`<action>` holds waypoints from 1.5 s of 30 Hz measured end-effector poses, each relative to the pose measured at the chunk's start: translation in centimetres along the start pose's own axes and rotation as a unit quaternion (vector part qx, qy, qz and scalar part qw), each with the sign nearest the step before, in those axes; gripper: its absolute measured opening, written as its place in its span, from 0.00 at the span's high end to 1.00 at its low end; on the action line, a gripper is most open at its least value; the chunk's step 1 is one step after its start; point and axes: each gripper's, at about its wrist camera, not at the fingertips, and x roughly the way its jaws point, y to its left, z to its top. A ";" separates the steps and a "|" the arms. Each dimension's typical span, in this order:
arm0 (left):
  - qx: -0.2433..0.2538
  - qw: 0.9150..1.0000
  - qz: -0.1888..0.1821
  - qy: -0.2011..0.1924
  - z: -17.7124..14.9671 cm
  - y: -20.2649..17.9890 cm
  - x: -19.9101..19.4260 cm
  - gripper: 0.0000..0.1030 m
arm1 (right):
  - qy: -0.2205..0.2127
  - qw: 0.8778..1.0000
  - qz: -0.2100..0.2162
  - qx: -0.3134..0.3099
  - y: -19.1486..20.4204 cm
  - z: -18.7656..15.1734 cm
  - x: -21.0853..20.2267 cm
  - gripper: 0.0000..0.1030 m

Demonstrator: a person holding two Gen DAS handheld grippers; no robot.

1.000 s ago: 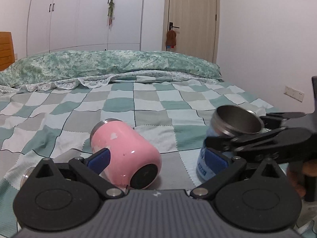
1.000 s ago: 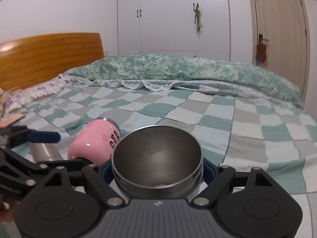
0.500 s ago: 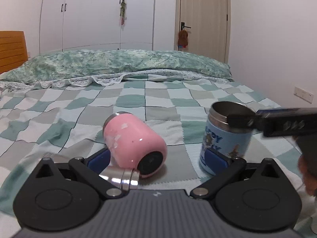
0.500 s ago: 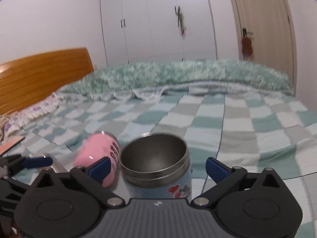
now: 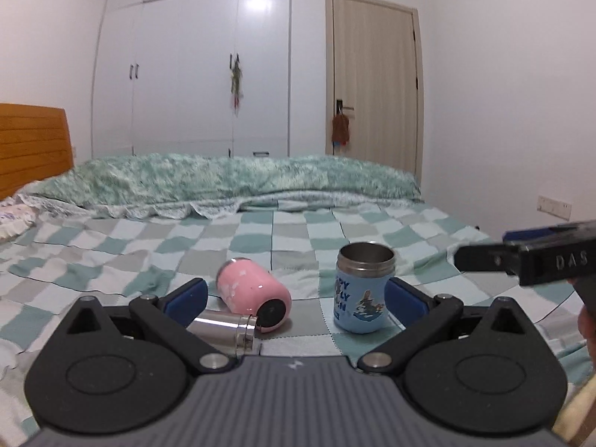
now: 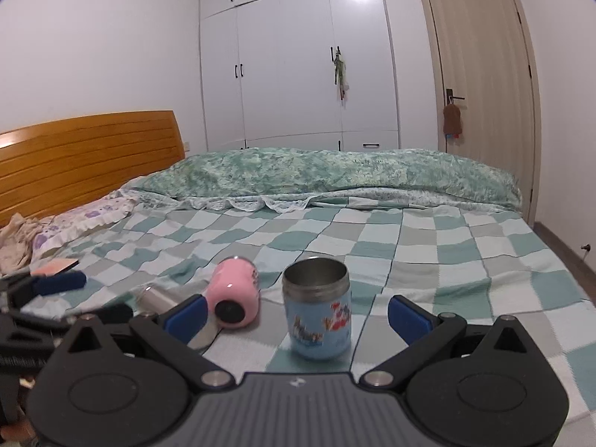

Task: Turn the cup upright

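A blue cup [image 5: 360, 287] with a steel rim stands upright on the checked bedspread; it also shows in the right wrist view [image 6: 319, 313]. A pink cup [image 5: 253, 293] lies on its side to its left, base toward me, also in the right wrist view [image 6: 234, 295]. A steel cup [image 5: 228, 330] lies on its side in front of the pink one. My left gripper [image 5: 294, 300] is open and empty, held back from the cups. My right gripper [image 6: 296, 311] is open and empty, just short of the blue cup.
The checked bedspread [image 6: 428, 253] covers a wide bed with a rolled green quilt [image 6: 327, 171] at the far side. A wooden headboard [image 6: 85, 156] stands at the left. The left gripper's fingers [image 6: 59, 283] show at the left edge of the right wrist view.
My right gripper opened, let go of the blue cup, which now stands upright, and drew back. My left gripper also drew back from the pink cup.
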 end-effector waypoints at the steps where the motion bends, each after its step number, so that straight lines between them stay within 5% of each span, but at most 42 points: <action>1: -0.004 1.000 0.000 -0.005 0.1 -0.1 -1.1 0.00 | -0.001 1.000 0.001 -0.001 0.2 -0.2 -1.2 0.00; 9: -0.012 0.999 0.029 -0.012 -0.6 -0.9 -8.7 0.00 | -0.011 1.000 -0.001 -0.010 1.5 -2.6 -9.5 0.00; 32: -0.036 0.992 0.111 -0.049 -4.1 -2.0 -24.1 0.00 | -0.029 0.999 -0.002 -0.023 7.2 -8.7 -22.7 0.00; 37: 0.011 0.991 0.116 -0.060 -6.5 -3.5 -27.5 0.00 | -0.024 0.999 -0.019 -0.011 8.0 -10.9 -25.4 0.00; 42: -0.013 0.994 0.109 -0.027 -8.8 -4.0 -29.5 0.00 | -0.033 0.999 -0.022 0.024 8.6 -13.0 -27.2 0.00; 45: -0.030 0.993 0.111 -0.011 -8.5 -4.5 -29.0 0.00 | -0.002 0.999 0.015 0.040 8.8 -13.3 -26.8 0.00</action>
